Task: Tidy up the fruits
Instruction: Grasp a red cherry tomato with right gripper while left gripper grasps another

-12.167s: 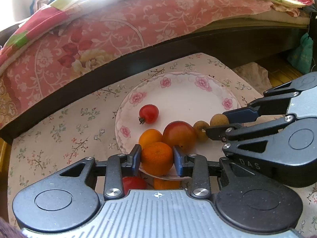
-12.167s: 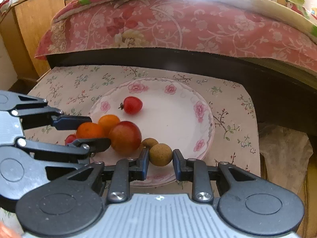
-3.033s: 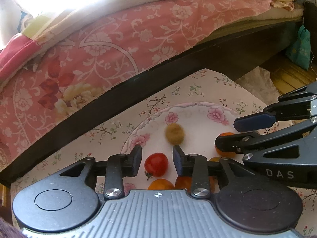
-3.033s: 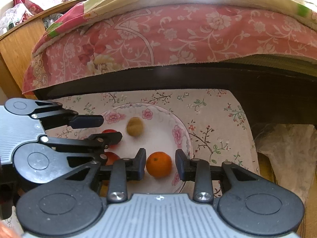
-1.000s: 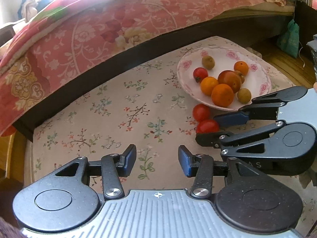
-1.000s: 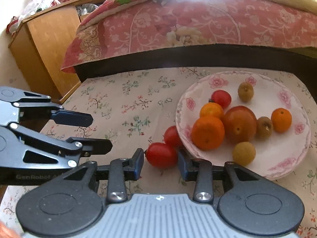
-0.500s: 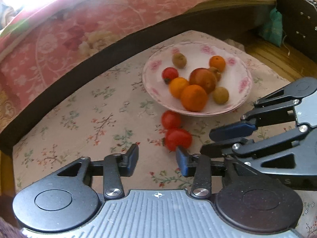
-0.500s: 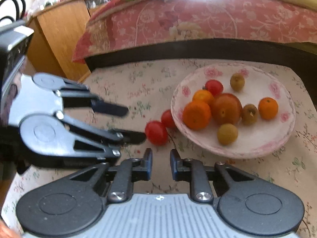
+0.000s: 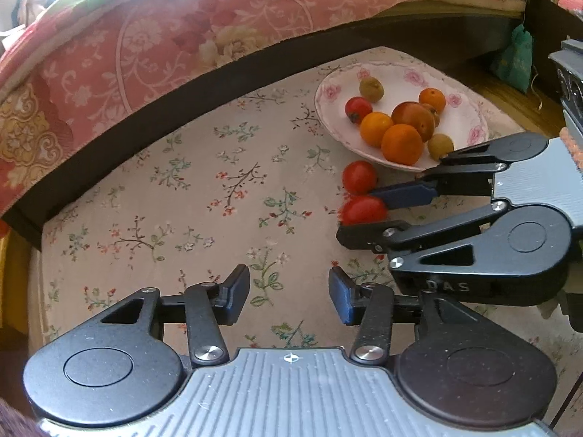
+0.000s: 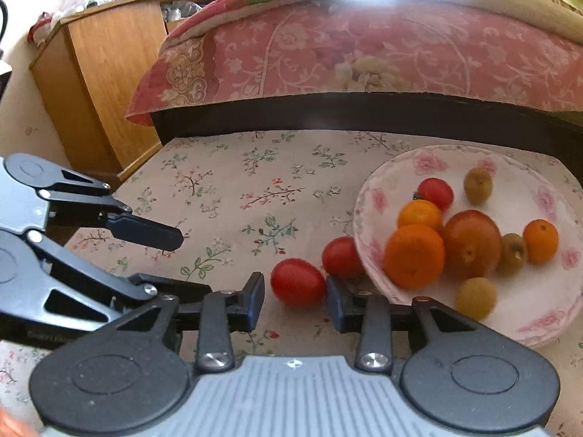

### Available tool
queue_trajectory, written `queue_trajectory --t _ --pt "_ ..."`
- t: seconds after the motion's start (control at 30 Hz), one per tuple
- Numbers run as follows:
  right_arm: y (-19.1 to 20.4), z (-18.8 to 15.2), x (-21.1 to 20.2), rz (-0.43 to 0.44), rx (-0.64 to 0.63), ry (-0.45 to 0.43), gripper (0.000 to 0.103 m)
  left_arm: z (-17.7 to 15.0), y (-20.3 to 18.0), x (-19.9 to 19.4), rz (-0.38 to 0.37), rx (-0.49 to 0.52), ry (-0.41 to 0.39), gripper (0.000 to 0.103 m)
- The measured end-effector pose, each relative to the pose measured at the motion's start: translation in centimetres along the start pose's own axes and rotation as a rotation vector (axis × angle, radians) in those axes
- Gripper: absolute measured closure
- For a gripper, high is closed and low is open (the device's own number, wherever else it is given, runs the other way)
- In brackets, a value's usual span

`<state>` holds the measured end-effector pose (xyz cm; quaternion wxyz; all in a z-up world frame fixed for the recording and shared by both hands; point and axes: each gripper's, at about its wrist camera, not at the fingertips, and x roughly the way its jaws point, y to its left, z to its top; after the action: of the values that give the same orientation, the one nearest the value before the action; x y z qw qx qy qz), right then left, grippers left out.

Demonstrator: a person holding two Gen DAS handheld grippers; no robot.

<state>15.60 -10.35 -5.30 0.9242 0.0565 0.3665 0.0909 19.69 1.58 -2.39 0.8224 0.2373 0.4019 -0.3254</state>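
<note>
The right tongs (image 10: pixel 294 300) have just been opening; their jaws now stand apart around an oval red cherry tomato (image 10: pixel 297 282) lying on the floral-clothed surface (image 10: pixel 233 196), with gaps visible on both sides, so nothing is gripped. A second, rounder red tomato (image 10: pixel 340 256) lies just beyond it, touching the rim of the white flower-patterned plate (image 10: pixel 546 322) near the surface's right edge. On the plate sit oranges, a large red-orange fruit, a small red tomato and several brownish-green round fruits. The left tongs (image 9: pixel 288 293) have also just been opening and hang empty, jaws apart, over bare cloth toward the surface's near edge.
</note>
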Motion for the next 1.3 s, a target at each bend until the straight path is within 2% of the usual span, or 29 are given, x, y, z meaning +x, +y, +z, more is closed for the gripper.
queue_trajectory --t 0.07,0.13,0.27,0.33,0.43,0.5,0.57,0.7,0.83,0.97,1.13,1.2,1.3 --pt "0.4 0.0 0.4 -0.018 0.02 -0.015 0.065 -0.1 0.6 -0.1 0.004 -0.018 0.002 0.048" --pt "0.5 0.2 0.8 -0.004 0.059 -0.013 0.064 -0.4 1.4 -0.4 0.008 -0.041 0.001 0.045" --pt "0.7 0.2 0.5 0.001 0.015 0.011 0.068 -0.9 2.0 -0.5 0.006 -0.065 -0.002 0.045" --pt "0.3 -0.2 -0.3 0.001 -0.005 0.023 0.068 -0.8 1.5 -0.5 -0.004 -0.048 -0.003 0.045" --pt "-0.8 -0.7 -1.1 0.061 0.01 0.035 0.068 -0.4 0.5 -0.2 -0.023 -0.024 -0.002 0.045" --pt "-0.9 -1.1 -1.7 0.075 0.004 0.038 0.067 0.0 -0.2 0.0 -0.031 -0.012 -0.008 0.048" --pt "-1.0 -1.4 -2.2 0.086 0.0 0.035 0.067 0.4 -0.6 0.3 -0.032 -0.009 -0.01 0.046" --pt "-2.3 -2.0 -2.8 0.139 0.056 0.059 0.065 1.4 -1.7 1.2 -0.06 0.007 -0.015 0.045" --pt "-2.3 -2.5 -3.7 0.146 0.012 0.075 0.065 2.8 -3.4 2.6 -0.073 0.053 -0.022 0.043" --pt "-2.5 -2.8 -4.3 0.16 -0.006 0.091 0.065 3.7 -4.4 4.8 -0.056 0.074 -0.023 0.042" --pt "-3.0 -3.1 -5.0 0.191 -0.009 0.118 0.065 4.6 -3.8 5.9 -0.044 0.063 -0.081 0.037" --pt "-3.3 -3.1 -5.0 0.202 -0.003 0.124 0.065 4.7 -3.7 6.2 -0.056 0.065 -0.094 0.039" --pt "-3.5 -3.1 -5.2 0.209 0.007 0.13 0.065 4.7 -4.0 6.2 -0.077 0.076 -0.097 0.051"
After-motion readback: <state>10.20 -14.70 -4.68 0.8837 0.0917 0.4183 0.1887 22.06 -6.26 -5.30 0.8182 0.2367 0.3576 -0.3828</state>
